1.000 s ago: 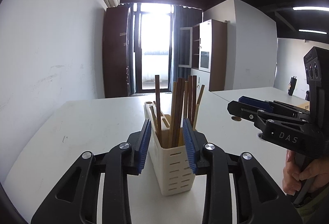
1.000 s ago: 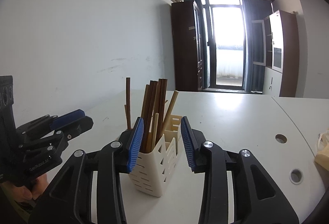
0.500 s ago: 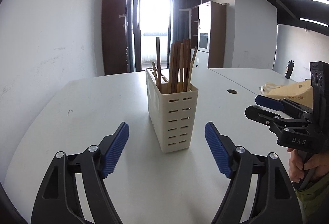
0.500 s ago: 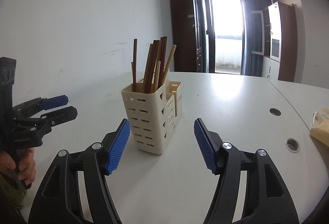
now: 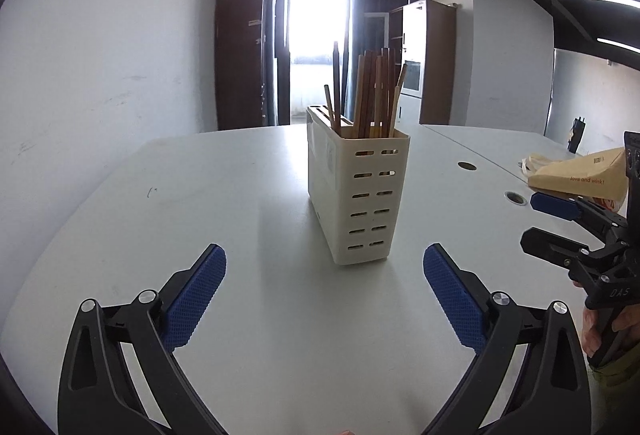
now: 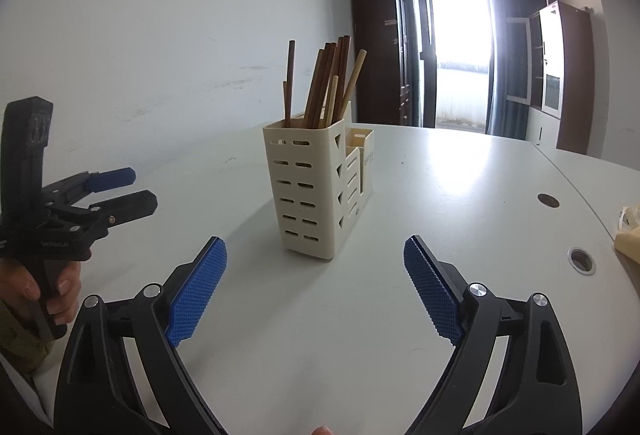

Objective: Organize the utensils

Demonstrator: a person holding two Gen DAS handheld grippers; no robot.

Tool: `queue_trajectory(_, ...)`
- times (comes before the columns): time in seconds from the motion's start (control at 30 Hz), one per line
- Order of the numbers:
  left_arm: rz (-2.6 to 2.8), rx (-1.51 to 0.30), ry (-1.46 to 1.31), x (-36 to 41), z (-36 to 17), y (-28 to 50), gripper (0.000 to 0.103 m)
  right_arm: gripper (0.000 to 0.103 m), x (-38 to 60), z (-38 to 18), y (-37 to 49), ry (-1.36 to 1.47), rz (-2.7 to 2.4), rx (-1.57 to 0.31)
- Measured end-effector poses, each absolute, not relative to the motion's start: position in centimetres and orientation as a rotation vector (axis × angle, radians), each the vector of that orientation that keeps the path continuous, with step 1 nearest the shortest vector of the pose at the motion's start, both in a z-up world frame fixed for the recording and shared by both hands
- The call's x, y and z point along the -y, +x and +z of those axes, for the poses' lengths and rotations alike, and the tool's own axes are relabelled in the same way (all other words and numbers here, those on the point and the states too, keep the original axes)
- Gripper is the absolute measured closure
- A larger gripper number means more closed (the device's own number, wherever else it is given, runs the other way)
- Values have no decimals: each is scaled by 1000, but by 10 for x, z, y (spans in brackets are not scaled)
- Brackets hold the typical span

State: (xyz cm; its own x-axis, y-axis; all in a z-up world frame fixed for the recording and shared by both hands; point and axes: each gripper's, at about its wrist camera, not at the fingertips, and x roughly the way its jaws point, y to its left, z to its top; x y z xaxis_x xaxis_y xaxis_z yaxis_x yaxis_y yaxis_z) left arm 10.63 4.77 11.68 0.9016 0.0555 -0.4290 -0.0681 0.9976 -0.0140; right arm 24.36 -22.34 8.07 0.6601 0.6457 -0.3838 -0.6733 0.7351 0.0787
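Chopsticks (image 5: 372, 95) stood gathered in the holder (image 5: 360, 195) at twelve o'clock on the bench (image 5: 200, 195); both hand-held grippers, left (image 5: 324, 291) and right (image 6: 316, 287), had just been opening, nothing between them; task looked nearly finished.

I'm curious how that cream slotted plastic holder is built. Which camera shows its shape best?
The right wrist view: the cream slotted plastic holder shows two sides, stepping down to lower compartments. The left wrist view shows its slotted end and one plain side, hiding the steps.

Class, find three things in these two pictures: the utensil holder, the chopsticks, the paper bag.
utensil holder (image 6: 304, 191): right wrist view, slotted front wall.
chopsticks (image 6: 320, 87): right wrist view, middle of the bundled shafts.
paper bag (image 5: 580, 175): left wrist view, printed side.
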Motion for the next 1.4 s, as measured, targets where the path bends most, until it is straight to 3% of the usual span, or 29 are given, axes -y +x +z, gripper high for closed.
queue_trajectory(0.2,58,-456,-31,-48,114,104,6,5,224,80,239,-69,752,-400)
queue_trajectory(1.4,22,-487,42,-26,108,102,6,5,229,71,242,-67,748,-432)
